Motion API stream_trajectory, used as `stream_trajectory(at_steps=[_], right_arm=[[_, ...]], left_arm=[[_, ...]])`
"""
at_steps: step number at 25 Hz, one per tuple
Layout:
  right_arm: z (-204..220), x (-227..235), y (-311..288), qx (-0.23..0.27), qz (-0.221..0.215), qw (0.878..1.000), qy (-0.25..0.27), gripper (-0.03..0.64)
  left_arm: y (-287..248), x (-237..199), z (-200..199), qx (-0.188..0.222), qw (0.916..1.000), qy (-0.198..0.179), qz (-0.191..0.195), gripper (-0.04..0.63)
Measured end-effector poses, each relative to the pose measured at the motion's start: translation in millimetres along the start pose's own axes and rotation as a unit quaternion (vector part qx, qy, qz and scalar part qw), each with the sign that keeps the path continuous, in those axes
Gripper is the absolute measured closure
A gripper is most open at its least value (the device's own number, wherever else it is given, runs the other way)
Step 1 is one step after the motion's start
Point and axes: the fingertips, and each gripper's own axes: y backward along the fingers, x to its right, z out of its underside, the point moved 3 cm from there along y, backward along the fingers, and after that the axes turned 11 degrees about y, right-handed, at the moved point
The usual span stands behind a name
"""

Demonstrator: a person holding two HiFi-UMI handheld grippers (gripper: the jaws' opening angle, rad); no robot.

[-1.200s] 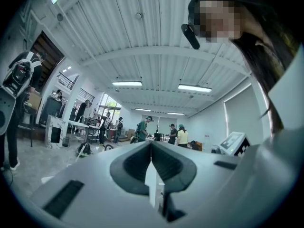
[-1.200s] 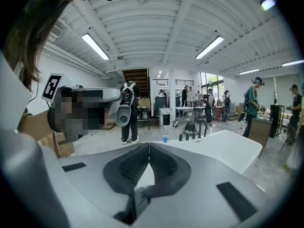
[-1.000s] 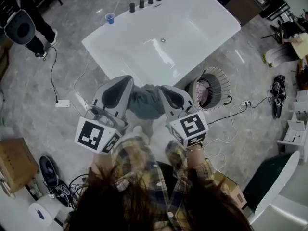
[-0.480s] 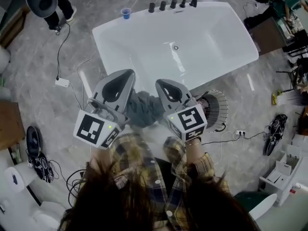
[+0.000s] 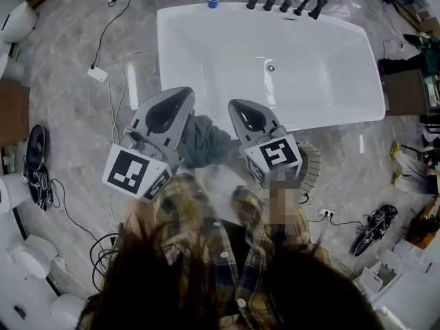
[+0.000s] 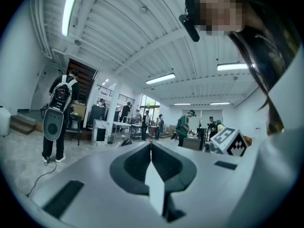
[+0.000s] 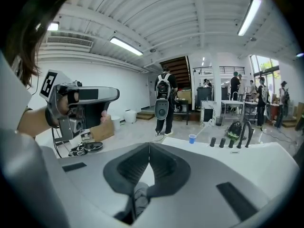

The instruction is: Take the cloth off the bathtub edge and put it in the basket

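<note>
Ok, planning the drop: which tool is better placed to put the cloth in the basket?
Right. The right tool appears shut on the crumpled grey cloth and hovers beside the round ribbed basket; the left tool has shut jaws showing nothing and sits farther away.

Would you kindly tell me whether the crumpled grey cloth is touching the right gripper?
Touching. The right gripper view shows it: the right gripper is shut, with folds of the crumpled grey cloth pinched between its jaws near their base.
</note>
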Motion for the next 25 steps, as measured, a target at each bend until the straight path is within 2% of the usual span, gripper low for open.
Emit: stream_trajectory(at_steps=[12,21,25], right_arm=[[21.1,-13.5,-29.7,-0.027,-0.039,0.999,-0.018,0.601],[46.5,-33.2,-45.6,-0.055,-0.066,0.996,-0.022,0.6],[61.6,-41.3,-53.6,-0.066,-0.076,0.994,-0.041,0.6]], left_arm=[[10.6,-30.3,33.8,-0.039,0.9981,0.02,-0.044,0.577],[24.6,-51.3,83.1,-0.094,0.993,0.03,-0.064,0.577],[32.7,-60.2,103.7,-0.111,0.9898,0.046,-0.075,0.577]])
